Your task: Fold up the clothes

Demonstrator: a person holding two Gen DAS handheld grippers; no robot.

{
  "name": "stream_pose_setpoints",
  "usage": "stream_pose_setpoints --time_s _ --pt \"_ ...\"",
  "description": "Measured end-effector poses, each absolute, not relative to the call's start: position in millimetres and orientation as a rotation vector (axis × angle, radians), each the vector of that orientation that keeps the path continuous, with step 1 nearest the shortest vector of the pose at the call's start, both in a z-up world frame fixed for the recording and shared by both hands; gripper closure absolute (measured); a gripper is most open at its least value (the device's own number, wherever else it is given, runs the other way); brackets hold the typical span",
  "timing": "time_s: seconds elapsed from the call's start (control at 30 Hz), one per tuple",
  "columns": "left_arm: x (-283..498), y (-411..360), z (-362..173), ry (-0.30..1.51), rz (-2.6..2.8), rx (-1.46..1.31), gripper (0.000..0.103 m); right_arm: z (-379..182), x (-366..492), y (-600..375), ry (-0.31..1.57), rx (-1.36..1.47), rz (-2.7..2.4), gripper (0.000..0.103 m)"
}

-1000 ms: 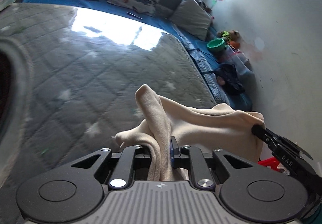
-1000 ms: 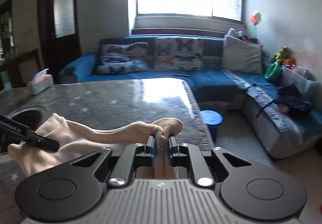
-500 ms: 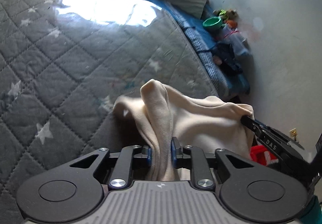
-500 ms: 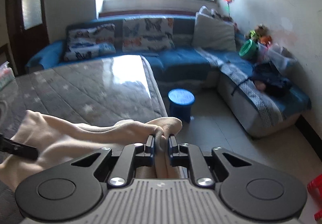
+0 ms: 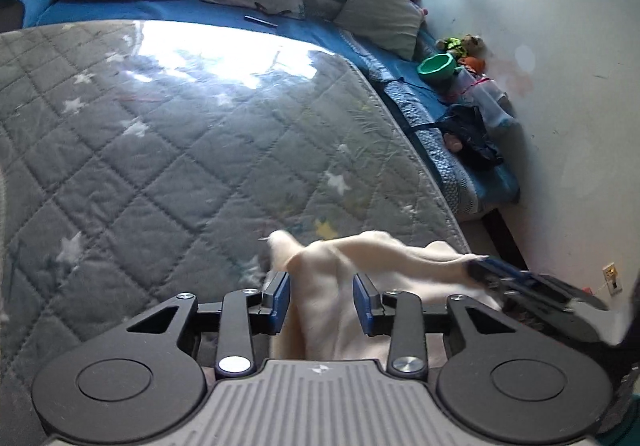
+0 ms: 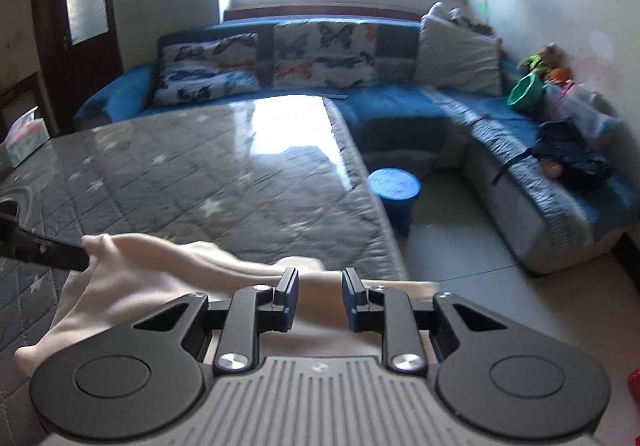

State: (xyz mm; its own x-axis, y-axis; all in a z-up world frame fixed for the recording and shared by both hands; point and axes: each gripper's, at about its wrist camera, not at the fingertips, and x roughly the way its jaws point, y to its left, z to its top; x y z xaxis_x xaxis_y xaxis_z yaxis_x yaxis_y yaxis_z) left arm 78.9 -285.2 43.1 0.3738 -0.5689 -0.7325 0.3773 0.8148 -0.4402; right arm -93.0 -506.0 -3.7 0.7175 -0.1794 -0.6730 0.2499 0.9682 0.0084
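Both jaws are opening now. A second ago each was clamped on the cream garment; half a second ago too. Left hand-held gripper: blue pads stand apart, cloth runs between them but neither pad presses it, so released. Right hand-held gripper: same story, narrower gap, fabric lies between and under the pads, unpinched. Both have also come lower toward the quilt since then.

Where the garment is: bunched at the near right corner of the grey star-quilted desk, by the edge, partly draped under both tools.

My read: this is the set-down at the end of a fold pass. The cloth looks lumpy rather than flat, so I judge at least one more fold or a smoothing pass is needed.

View differences:
- Left wrist view shows the right tool's fingertips at the garment's far corner, and how close that corner sits to the desk edge.
- Right wrist view shows the floor beyond the edge, the blue stool, the tissue box, and the garment's left lobe spreading flat on the quilt, which the left view hides behind its own body.
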Motion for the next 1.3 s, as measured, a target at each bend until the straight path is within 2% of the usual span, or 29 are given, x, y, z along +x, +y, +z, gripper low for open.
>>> stream_pose_setpoints --time_s 0.3,0.77,0.87,1.03,1.3 --pt "97 -307 29 1.047 -0.577 -0.155 0.065 -17 -77 -493 0.729 0.088 -0.261 0.075" --pt "85 -299 37 0.989 -0.598 -0.094 0.058 -21 -58 -469 0.728 0.055 -0.184 0.071" --pt "81 -298 37 0.98 -0.601 -0.081 0.057 -16 -58 -467 0.71 0.063 -0.161 0.066" --pt "84 -299 29 1.002 -0.582 -0.07 0.056 -25 -46 -458 0.735 0.045 -0.152 0.065" --pt "68 -297 33 0.986 -0.606 -0.039 0.048 -8 -76 -458 0.715 0.069 -0.143 0.055"
